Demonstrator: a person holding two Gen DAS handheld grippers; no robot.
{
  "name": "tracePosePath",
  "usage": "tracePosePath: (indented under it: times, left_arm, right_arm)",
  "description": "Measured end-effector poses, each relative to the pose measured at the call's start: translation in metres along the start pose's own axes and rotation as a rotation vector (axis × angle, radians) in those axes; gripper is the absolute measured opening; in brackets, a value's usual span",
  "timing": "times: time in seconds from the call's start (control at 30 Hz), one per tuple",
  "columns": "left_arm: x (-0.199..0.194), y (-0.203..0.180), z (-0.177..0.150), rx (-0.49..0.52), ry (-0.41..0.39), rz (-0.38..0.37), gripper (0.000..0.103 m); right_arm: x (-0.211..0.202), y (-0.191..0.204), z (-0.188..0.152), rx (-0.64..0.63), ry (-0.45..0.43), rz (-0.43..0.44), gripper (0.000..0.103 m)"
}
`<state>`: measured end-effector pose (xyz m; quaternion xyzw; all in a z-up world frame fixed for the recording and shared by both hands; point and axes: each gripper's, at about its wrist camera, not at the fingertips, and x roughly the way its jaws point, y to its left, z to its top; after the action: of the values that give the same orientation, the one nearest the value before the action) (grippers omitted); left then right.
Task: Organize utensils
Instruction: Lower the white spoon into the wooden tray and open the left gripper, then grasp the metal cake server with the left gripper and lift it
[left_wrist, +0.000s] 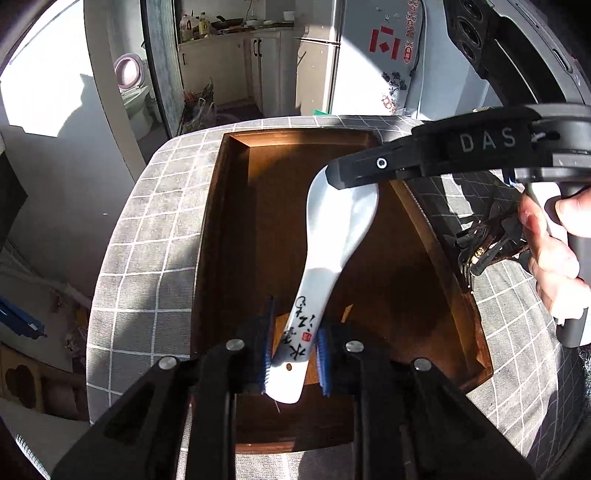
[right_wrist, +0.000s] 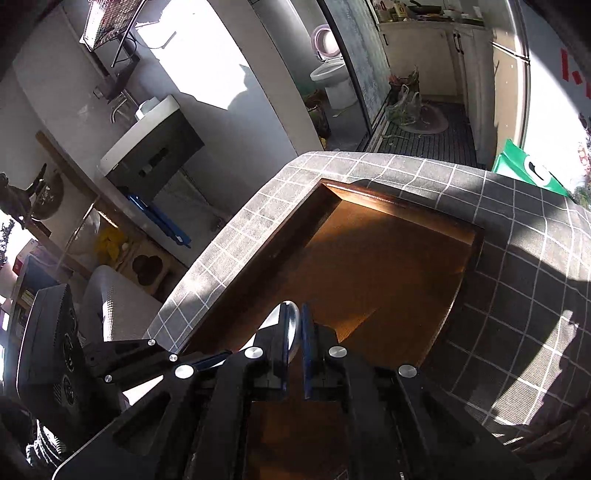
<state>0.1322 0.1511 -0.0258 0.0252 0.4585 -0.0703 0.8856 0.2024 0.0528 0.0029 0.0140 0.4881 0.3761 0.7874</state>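
A white ceramic spoon (left_wrist: 340, 229) with black calligraphy on its handle hangs over a brown wooden tray (left_wrist: 258, 221). My left gripper (left_wrist: 295, 347) is shut on the handle end, the blue pads pressing on both sides. From the right, my right gripper (left_wrist: 338, 175) reaches to the top of the spoon's bowl. In the right wrist view the right gripper (right_wrist: 294, 321) is shut, with the rim of the spoon's bowl (right_wrist: 271, 319) between its pads, above the tray (right_wrist: 369, 258). The left gripper's linkage (right_wrist: 125, 356) shows at the lower left.
A grey checked tablecloth (left_wrist: 147, 240) covers the table around the tray, and its edge drops off at the left. A dark bundle of utensils (left_wrist: 487, 243) lies on the cloth right of the tray, by the person's hand (left_wrist: 554, 258). A green box (right_wrist: 528, 170) sits at the far right.
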Motion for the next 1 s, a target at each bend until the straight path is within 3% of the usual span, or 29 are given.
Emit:
tracePosePath:
  times: [0.23, 0.3, 0.33, 0.37, 0.43, 0.47, 0.57, 0.6, 0.67, 0.77, 0.83, 1.0]
  left_arm:
    - [-0.005, 0.007, -0.006, -0.034, -0.044, 0.040, 0.021]
    - [-0.005, 0.006, -0.005, -0.034, -0.051, 0.044, 0.022]
    - [-0.004, 0.005, -0.005, -0.033, -0.055, 0.044, 0.022]
    - [-0.005, 0.004, -0.005, -0.030, -0.058, 0.044, 0.022]
    - [-0.005, 0.003, -0.005, -0.021, -0.066, 0.051, 0.022]
    - [-0.005, 0.002, -0.007, -0.016, -0.071, 0.056, 0.026]
    - [-0.015, -0.004, -0.014, -0.007, -0.098, 0.050, 0.059]
    - [-0.019, -0.006, -0.015, 0.004, -0.119, 0.042, 0.070]
    - [-0.031, -0.013, -0.018, 0.037, -0.157, 0.065, 0.081]
    - [-0.052, -0.029, -0.018, 0.091, -0.223, 0.038, 0.088]
    - [-0.062, -0.047, -0.017, 0.134, -0.256, -0.021, 0.089]
    - [-0.052, -0.109, -0.009, 0.283, -0.239, -0.105, 0.089]
  right_arm:
    - [0.020, 0.012, 0.002, -0.030, -0.012, -0.075, 0.011]
    - [0.013, 0.012, -0.003, -0.027, -0.035, -0.098, 0.039]
    - [0.004, 0.013, -0.006, -0.027, -0.060, -0.108, 0.060]
    - [-0.009, 0.012, -0.012, -0.029, -0.084, -0.116, 0.071]
    - [-0.043, 0.004, -0.025, -0.025, -0.121, -0.118, 0.072]
    - [-0.065, -0.003, -0.033, -0.013, -0.141, -0.117, 0.073]
    - [-0.135, -0.042, -0.067, 0.080, -0.203, -0.126, 0.084]
    - [-0.153, -0.057, -0.079, 0.113, -0.208, -0.138, 0.084]
    - [-0.182, -0.085, -0.105, 0.173, -0.214, -0.161, 0.084]
    - [-0.200, -0.115, -0.141, 0.253, -0.211, -0.143, 0.084]
    - [-0.194, -0.131, -0.158, 0.330, -0.203, -0.073, 0.074]
    - [-0.168, -0.161, -0.183, 0.498, -0.182, 0.006, 0.060]
